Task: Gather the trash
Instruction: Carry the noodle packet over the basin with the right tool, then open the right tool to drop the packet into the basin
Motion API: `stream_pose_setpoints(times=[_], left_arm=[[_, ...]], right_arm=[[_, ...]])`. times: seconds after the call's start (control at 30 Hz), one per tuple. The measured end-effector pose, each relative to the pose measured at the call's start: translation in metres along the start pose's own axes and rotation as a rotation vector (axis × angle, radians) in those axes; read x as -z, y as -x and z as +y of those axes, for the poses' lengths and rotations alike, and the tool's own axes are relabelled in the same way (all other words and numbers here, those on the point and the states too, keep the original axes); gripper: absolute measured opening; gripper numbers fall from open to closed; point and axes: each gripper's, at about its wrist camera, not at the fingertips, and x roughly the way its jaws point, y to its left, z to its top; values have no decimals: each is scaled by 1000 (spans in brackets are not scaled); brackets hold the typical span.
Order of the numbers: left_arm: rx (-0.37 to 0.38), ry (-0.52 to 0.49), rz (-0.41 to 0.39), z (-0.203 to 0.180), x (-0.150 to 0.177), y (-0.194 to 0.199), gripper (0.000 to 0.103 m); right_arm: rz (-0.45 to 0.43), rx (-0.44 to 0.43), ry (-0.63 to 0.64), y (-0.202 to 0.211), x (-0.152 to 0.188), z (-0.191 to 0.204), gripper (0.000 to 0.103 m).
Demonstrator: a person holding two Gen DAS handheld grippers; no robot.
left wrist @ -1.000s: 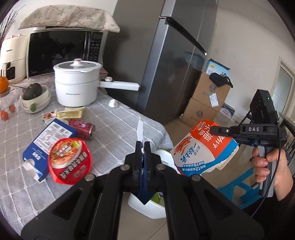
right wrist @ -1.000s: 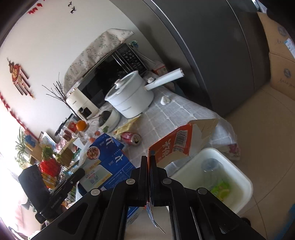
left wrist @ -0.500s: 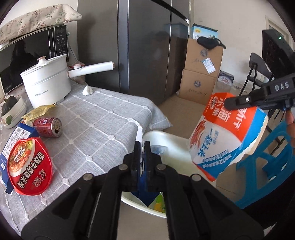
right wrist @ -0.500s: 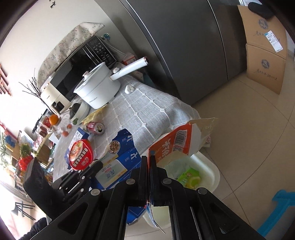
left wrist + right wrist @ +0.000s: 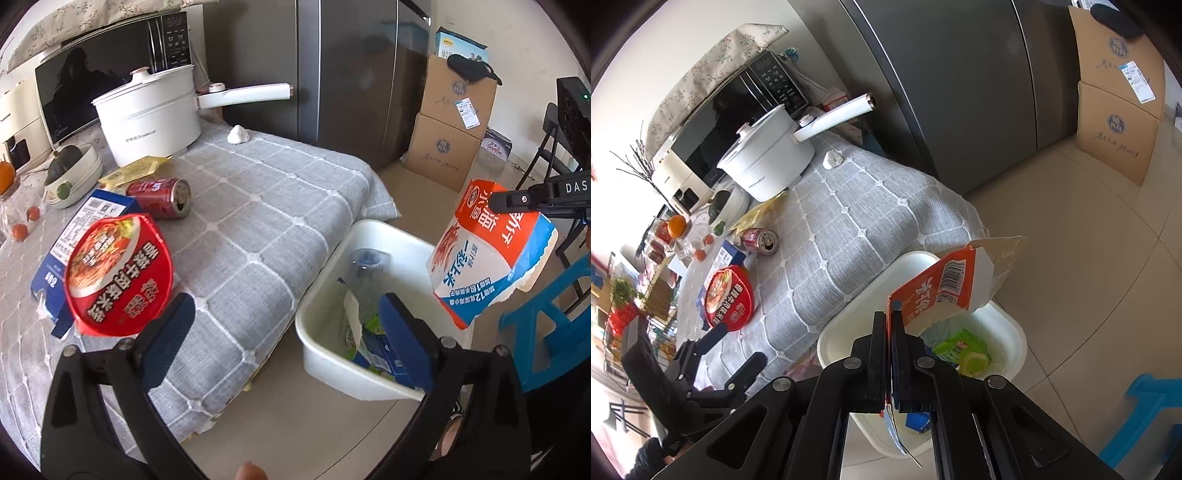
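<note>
My left gripper [image 5: 286, 326] hangs over the gap between the table edge and a white bin [image 5: 373, 236] on the floor. Its jaws are opening wide with nothing between them. A blue carton [image 5: 382, 350] lies in the bin among a clear bottle and green wrappers. My right gripper [image 5: 890, 325] is shut on the torn edge of an orange, white and blue carton [image 5: 942, 288], which tilts above the bin [image 5: 842, 332]. On the table lie a red noodle bowl [image 5: 118, 273], a red can [image 5: 162, 195], a blue box [image 5: 85, 229] and a yellow wrapper [image 5: 133, 171].
A white pot [image 5: 147, 122] with a long handle, a microwave and a fruit bowl stand at the table's back. A white wad [image 5: 238, 134] lies near the pot. A grey fridge, cardboard boxes [image 5: 447, 140] and a blue stool [image 5: 546, 317] surround the tiled floor.
My left gripper opened and the blue carton it held dropped into the bin. Both grippers sank toward the bin, and the orange carton came lower over it.
</note>
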Motion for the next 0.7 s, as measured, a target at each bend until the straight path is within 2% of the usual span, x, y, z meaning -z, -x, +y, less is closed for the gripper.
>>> stream_pose_setpoints(times=[0.27,0.53,0.6,0.67,0.7], left_arm=[[-33,-3,29,24,19,23,102],[-63,12,24,45,31,40,102],[-69,18,25,51,35,43,102],[-76,25,26,57,38,46,102],[-80,29,26,59,39,47,102]], right_arm=[[68,60,5,-31,1,13,3],[69,89,16,-45,0,28,5],[59,79,10,-46,-2,32,17],[43,58,9,-43,-3,37,50],[28,48,12,-41,-3,41,58]])
